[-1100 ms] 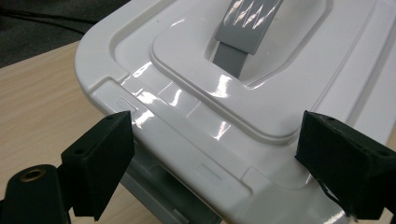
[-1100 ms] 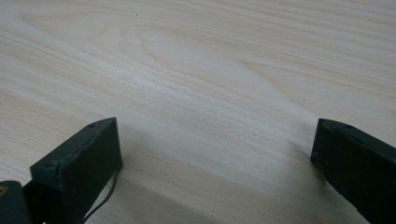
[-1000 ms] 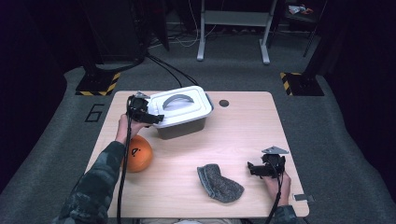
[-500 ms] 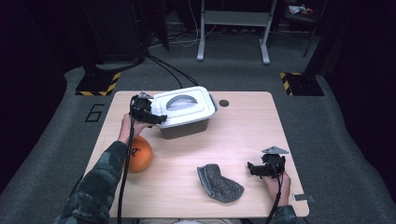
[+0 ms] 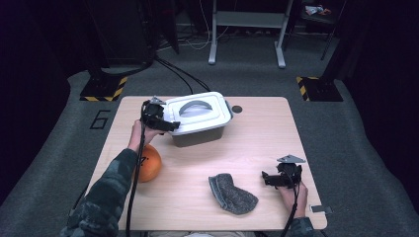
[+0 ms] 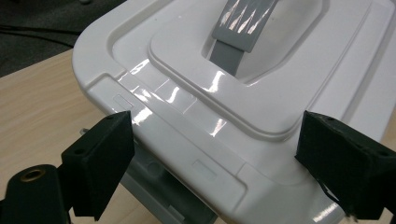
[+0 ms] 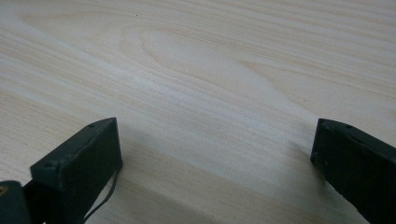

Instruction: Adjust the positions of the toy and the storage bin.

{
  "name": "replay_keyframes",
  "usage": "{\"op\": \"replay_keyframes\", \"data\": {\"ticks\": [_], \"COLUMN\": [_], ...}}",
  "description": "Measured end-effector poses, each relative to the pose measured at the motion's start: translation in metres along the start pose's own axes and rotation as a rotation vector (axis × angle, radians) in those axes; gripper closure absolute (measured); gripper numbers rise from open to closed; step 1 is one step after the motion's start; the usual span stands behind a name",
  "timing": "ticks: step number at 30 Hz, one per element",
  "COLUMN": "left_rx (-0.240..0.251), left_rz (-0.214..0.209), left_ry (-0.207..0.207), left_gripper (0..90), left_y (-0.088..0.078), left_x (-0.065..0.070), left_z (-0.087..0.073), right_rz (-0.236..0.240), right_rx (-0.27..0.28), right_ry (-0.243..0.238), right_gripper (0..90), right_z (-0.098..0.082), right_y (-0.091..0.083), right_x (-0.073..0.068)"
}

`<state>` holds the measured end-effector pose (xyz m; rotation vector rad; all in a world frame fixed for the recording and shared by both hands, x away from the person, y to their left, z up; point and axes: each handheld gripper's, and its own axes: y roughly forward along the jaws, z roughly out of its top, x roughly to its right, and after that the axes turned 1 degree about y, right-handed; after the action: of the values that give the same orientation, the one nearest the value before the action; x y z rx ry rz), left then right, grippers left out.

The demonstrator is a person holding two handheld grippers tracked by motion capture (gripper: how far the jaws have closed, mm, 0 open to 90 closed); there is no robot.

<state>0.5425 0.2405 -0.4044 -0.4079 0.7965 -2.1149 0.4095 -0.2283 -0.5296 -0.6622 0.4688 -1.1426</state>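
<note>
My left gripper (image 6: pixel 212 175) stood wide open around the near edge of the white lid (image 6: pixel 261 93), not pressing it. The grey plastic box (image 5: pixel 200 134) sat at the table's (image 5: pixel 257 128) far left. The glossy lid looked stiff, light and slippery, so I judged its edge tab the best hold.

I see a light wooden table (image 5: pixel 257 133) carrying 3 things. The grey box with a white lid (image 5: pixel 197 118) stands toward its far left. Nearer than the box, at the left edge, lies an orange ball (image 5: pixel 148 164). Nearer and right of the box lies a grey cloth (image 5: pixel 230 193).
</note>
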Motion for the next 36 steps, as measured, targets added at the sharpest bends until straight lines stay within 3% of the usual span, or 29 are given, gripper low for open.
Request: {"op": "replay_keyframes", "data": {"ticks": [3, 19, 36], "left_rx": [-0.01, 0.011, 0.0], "left_rz": [-0.009, -0.03, -0.066], "left_ry": [0.018, 0.029, 0.061], "left_gripper": [11.0, 11.0, 10.9], "left_y": [0.002, 0.011, 0.021], "left_x": [0.003, 0.013, 0.027], "left_z": [0.003, 0.008, 0.018], "right_rz": [0.0, 0.002, 0.003], "right_rx": [0.0, 0.0, 0.0], "right_ry": [-0.001, -0.001, -0.003], "right_gripper": [0.8, 1.1, 1.2], "right_z": [0.0, 0.0, 0.0], "right_y": [0.0, 0.0, 0.0], "right_x": [0.0, 0.0, 0.0]}}
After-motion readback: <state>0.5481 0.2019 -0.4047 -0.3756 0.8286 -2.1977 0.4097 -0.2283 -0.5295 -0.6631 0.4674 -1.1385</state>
